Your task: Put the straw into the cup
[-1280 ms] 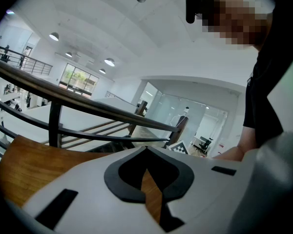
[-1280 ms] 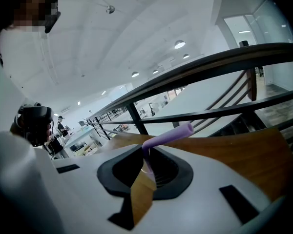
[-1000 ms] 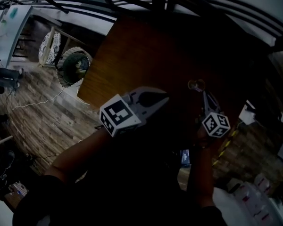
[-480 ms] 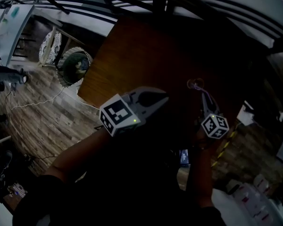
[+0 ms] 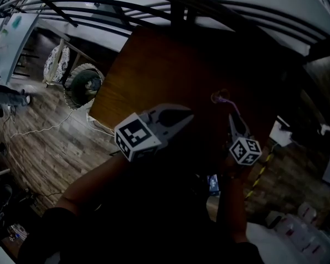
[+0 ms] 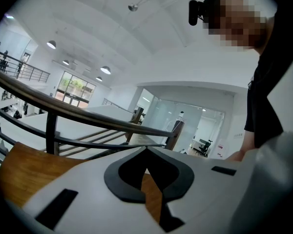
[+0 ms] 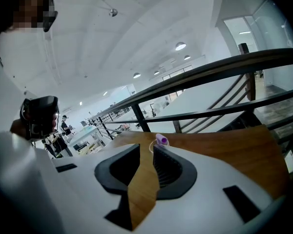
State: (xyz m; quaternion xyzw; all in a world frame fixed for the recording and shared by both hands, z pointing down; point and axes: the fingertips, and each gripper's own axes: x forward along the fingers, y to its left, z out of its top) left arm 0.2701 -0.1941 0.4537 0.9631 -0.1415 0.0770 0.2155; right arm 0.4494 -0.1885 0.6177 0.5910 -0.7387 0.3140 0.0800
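Spotting a slim purple straw (image 7: 161,139) poking up just past the right tool (image 7: 146,147), seemingly leaning in the clear, thin-rimmed cup (image 5: 220,97) on the smooth brown wooden table (image 5: 165,65). Jaws spread there, pinching nothing. Over at the left tool (image 6: 146,152): pressed together, empty, well apart from the cup. Careful here: could easily nudge that light round cup over or flick the straw out, with hard jaws so close.
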